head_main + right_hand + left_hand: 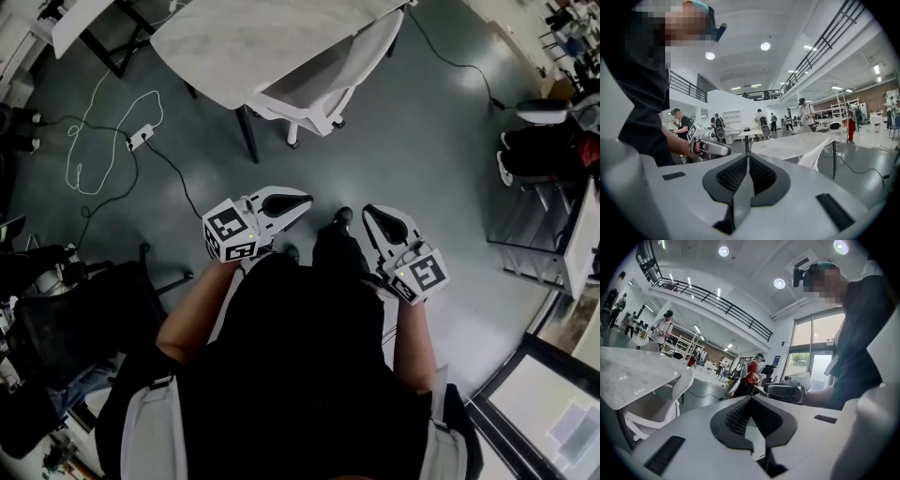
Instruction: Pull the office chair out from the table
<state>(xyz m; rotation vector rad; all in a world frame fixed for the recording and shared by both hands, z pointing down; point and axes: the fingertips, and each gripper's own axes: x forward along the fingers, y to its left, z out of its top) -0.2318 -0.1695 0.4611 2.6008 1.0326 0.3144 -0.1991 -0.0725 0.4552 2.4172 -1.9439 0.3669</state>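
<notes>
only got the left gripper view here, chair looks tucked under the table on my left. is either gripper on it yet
Observer: No. The head view shows the left gripper and right gripper near the person's body, with floor between them and the office chair.
Operator: right jaws open or shut
Observer: Shut, nothing between them, per the right gripper view.
Operator: anything on the floor in the way
Observer: A power strip lies left of the table in the head view, off the direct path.
</notes>
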